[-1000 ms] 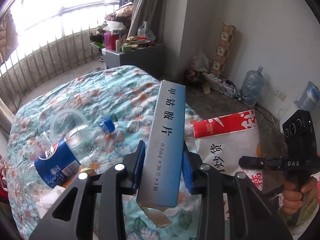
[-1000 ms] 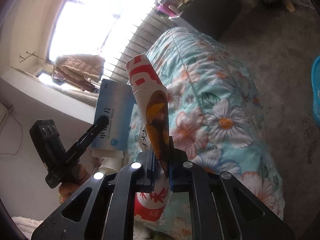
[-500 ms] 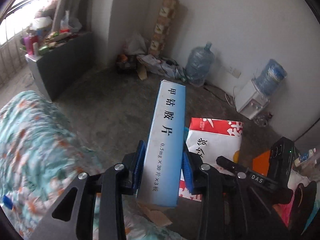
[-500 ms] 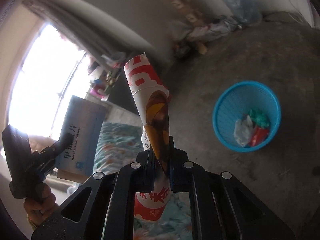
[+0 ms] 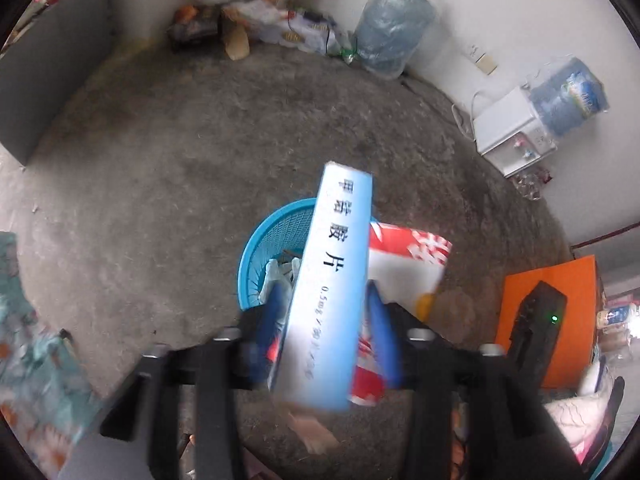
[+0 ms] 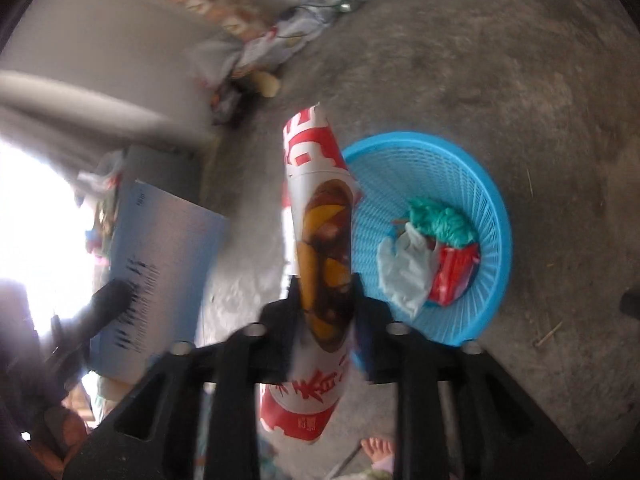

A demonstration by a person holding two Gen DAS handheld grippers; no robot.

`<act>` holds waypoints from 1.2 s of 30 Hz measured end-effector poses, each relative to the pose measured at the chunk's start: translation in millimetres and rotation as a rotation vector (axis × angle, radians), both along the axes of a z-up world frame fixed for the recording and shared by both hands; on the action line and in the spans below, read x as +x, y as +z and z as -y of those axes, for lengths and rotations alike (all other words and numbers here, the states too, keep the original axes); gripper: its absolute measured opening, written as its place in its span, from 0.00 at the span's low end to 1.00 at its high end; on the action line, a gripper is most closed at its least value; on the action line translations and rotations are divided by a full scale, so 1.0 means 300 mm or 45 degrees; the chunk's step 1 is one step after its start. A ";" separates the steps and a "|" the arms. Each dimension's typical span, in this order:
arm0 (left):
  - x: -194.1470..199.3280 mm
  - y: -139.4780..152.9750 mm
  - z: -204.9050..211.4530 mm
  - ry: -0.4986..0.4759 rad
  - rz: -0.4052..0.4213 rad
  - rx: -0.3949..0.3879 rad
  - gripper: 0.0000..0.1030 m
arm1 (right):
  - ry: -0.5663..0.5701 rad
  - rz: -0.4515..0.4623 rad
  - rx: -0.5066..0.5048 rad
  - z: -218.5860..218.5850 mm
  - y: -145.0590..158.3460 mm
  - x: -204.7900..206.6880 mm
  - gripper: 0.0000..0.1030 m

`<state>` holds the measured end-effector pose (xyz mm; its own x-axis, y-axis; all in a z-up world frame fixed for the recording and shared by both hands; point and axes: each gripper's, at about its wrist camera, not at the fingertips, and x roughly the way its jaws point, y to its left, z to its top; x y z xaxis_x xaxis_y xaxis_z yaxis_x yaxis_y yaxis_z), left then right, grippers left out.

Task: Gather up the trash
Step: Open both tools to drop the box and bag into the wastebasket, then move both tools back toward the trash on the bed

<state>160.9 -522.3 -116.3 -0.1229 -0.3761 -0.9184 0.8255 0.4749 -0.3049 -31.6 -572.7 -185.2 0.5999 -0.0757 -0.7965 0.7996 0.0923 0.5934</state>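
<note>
Trash in our two grippers hangs over the blue mesh basket (image 6: 480,184) on the concrete floor (image 5: 160,152). Our left gripper (image 5: 326,320) has the pale blue medicine box (image 5: 336,280) standing between its blue pads (image 5: 384,332); the jaws are opening, and gaps show on both sides of the box, so the pads no longer press it. Our right gripper (image 6: 326,312) carries the red and white snack wrapper (image 6: 320,240), which stands upright between its fingers; those jaws are opening too, with the wrapper between them, and blur keeps us from telling whether the pads touch it. Inside the basket lie a green bag (image 6: 440,216), a clear plastic bag (image 6: 404,268) and a red packet (image 6: 456,276). Against the wall stand a large water jug (image 5: 392,24) and a white water dispenser (image 5: 516,132) with a bottle on top. A bare foot (image 6: 378,450) shows by the lower edge of the right wrist view.
</note>
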 end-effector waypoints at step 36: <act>-0.037 0.887 -1.574 0.665 0.576 -0.463 0.85 | 0.697 -0.191 -0.881 -0.918 0.735 0.273 0.92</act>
<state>149.8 -50.0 149.9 0.5102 -0.5689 -0.6450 0.6035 0.7711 -0.2028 50.4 -297.3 35.3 0.5863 -0.3020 -0.7517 0.6031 0.7823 0.1560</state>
